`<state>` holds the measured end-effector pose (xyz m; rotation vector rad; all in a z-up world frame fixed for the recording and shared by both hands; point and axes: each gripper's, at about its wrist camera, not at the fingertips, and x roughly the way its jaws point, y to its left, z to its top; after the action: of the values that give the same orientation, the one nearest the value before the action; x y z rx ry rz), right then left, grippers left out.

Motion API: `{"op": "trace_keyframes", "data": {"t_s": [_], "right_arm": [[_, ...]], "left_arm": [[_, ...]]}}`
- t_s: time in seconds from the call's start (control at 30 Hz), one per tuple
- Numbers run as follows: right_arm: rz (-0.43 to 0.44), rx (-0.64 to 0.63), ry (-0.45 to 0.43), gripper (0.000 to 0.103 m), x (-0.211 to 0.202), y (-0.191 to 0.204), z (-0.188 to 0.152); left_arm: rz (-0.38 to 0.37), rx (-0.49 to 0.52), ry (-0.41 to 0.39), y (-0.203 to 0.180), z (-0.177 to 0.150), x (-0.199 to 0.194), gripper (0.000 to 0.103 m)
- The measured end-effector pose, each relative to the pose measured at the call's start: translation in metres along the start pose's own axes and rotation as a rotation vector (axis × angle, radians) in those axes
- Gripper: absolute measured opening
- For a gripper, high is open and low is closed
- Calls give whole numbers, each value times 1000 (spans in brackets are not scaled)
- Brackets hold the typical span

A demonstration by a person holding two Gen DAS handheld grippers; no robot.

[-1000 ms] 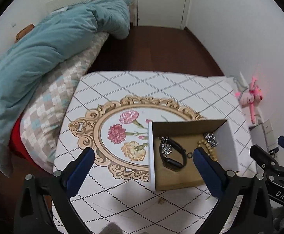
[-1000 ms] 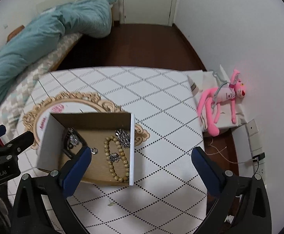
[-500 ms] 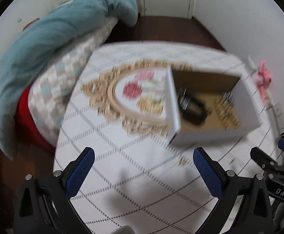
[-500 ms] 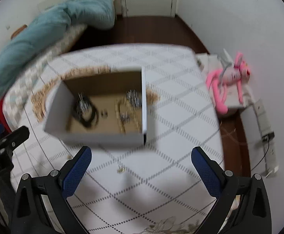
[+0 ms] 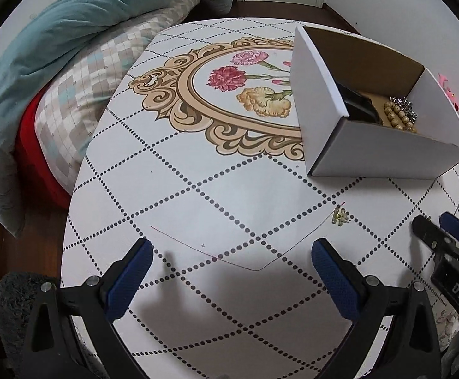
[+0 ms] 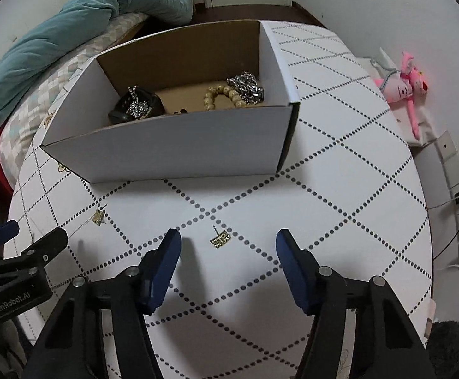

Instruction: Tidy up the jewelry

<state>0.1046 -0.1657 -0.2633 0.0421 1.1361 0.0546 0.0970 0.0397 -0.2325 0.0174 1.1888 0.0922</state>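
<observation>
Earring [image 6: 220, 239] between the spread right tool [image 6: 228, 247] shows only there; left tool [image 5: 232, 258] spread, empty

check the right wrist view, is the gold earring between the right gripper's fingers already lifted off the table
No, the gold earring lies flat on the table, between the open right gripper fingers but untouched.

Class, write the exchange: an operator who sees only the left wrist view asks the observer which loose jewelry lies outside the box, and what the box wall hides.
Operator: I see one gold earring on the table. Any others?
Observer: Yes, a second earring lies just ahead of the right tool, in line with its open fingers' gap.
Operator: What does the box wall hide?
Observer: A sparkly silver chain draped over the black watch.
</observation>
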Motion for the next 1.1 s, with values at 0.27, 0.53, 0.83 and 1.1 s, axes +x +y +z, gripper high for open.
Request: {"op": "trace_keyframes", "data": {"t_s": [0.27, 0.53, 0.83, 1.1], "right_arm": [[-42, -43, -55, 10, -4, 5, -5], [-14, 63, -51, 10, -14, -29, -5], [-28, 108, -46, 10, -13, -47, -5], [-22, 123, -45, 10, -10, -49, -6]], "left_arm": [[-24, 19, -10, -10, -1, -2, 102], [-84, 93, -36, -46, 3, -3, 95], [-96, 126, -70, -64, 1, 0, 68], [-133, 132, -78, -69, 2, -3, 27]]}}
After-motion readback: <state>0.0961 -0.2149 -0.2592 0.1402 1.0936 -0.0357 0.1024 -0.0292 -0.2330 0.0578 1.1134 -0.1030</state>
